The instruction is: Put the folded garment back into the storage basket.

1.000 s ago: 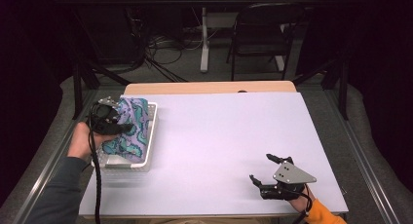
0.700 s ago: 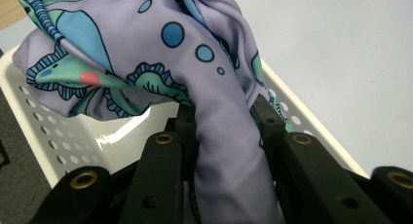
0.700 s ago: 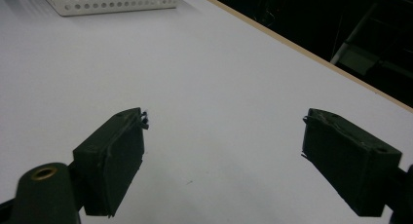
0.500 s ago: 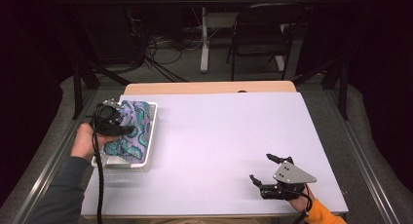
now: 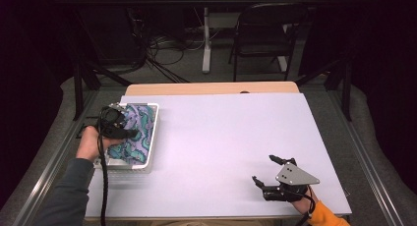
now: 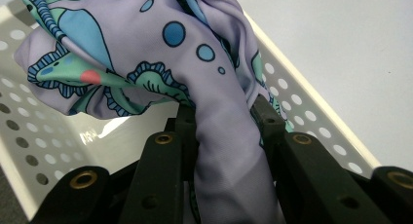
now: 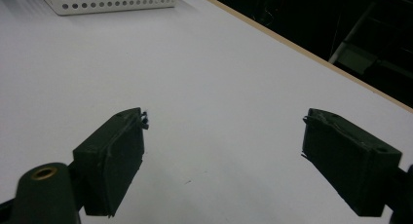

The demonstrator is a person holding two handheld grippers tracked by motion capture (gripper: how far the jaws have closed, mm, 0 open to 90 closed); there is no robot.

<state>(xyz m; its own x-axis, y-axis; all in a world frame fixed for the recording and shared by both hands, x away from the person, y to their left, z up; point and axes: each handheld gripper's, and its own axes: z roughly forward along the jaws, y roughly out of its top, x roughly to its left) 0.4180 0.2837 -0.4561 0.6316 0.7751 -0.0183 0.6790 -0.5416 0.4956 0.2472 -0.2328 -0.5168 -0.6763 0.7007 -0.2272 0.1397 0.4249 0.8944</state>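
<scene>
Left gripper [image 5: 129, 133] is clamped on a fold of patterned lilac cloth [image 6: 160, 53] in the white perforated basket [image 5: 151, 132] at the desk's [image 5: 226, 137] left edge. Right gripper [image 5: 267, 173] sits near the front right corner, jaws spread wide, holding nothing.

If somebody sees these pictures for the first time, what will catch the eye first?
The patterned cloth, lilac with blue and green shapes, stands out: it lies in the white perforated basket at the table's left edge, and the left gripper is shut on a fold of it. Near the front right corner, the right gripper rests open on the bare white table.
</scene>
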